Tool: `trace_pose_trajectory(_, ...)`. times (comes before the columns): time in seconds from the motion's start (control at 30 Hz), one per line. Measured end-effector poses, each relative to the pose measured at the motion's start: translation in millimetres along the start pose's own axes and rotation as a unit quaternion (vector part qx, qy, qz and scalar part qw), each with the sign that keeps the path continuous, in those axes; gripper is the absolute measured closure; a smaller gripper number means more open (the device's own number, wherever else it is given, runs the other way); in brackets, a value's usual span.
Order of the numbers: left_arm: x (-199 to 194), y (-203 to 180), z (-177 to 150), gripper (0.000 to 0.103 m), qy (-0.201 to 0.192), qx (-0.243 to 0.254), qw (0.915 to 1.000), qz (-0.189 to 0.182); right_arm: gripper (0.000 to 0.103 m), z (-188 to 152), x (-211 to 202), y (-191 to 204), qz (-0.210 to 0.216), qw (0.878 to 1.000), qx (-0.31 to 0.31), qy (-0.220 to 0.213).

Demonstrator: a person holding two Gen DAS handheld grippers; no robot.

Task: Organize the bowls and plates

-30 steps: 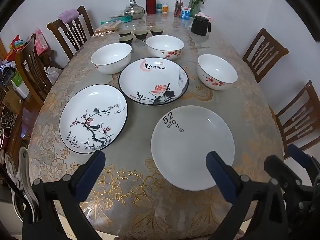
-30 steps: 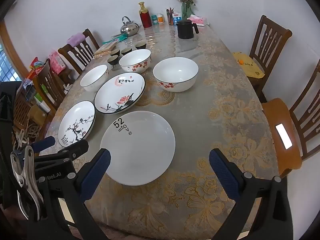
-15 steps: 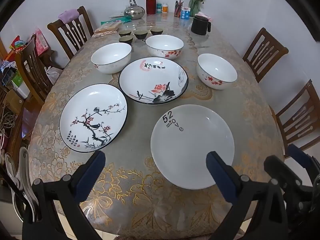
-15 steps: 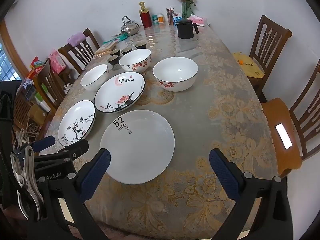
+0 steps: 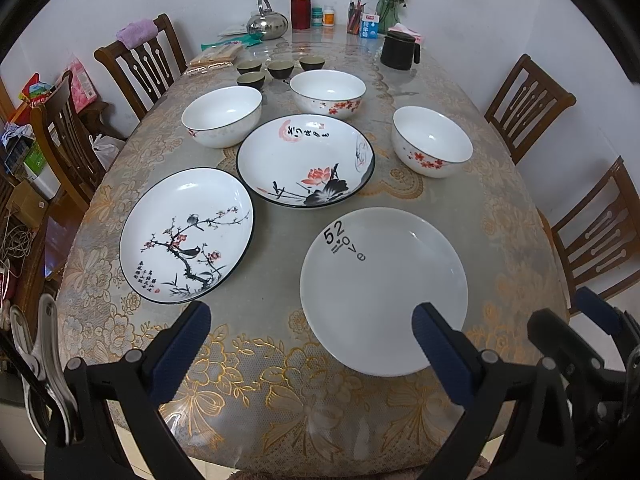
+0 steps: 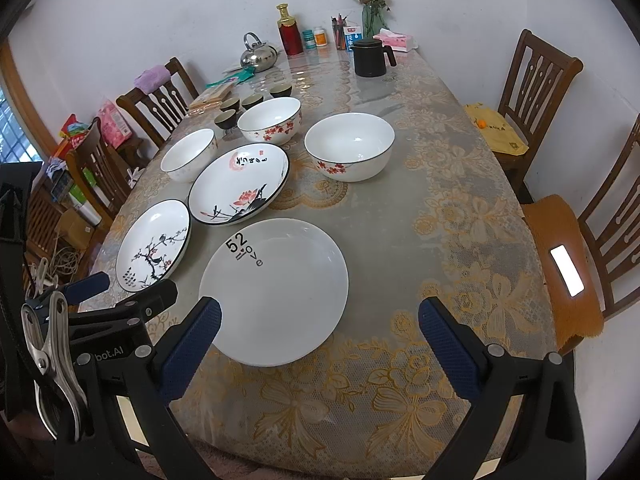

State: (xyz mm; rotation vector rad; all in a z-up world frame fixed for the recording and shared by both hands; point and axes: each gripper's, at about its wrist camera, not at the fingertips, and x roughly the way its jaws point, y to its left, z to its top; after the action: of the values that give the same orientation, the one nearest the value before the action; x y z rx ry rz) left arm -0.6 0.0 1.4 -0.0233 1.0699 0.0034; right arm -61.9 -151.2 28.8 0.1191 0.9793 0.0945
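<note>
While both sets of jaws gape wide and empty above the desk's [image 5: 500,208] near edge, the plain "52" plate [image 5: 384,292] lies nearest, plum-blossom plate [image 5: 187,234] to its left, lotus plate [image 5: 306,160] behind, three bowls [image 5: 432,140] beyond

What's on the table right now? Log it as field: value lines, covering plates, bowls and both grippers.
plates: three, laid apart; plain white plate marked "52 love", bird-and-blossom plate, lotus plate
bowls: three, empty, unstacked; left bowl, far bowl, right bowl
teacups: four small dark teacups behind the bowls
left gripper: open, holding nothing, near table edge
right gripper: open, holding nothing
stacking: not yet begun
</note>
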Motion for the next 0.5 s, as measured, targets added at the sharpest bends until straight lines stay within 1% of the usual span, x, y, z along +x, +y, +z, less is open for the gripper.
trace_pose_trajectory(0.5, -0.1, -0.5, 0.2, 0.001, 0.001, 0.000, 1.0000, 0.001, 0.002, -0.8, -0.6, -0.5, 0.000, 1.000, 0.000, 0.001)
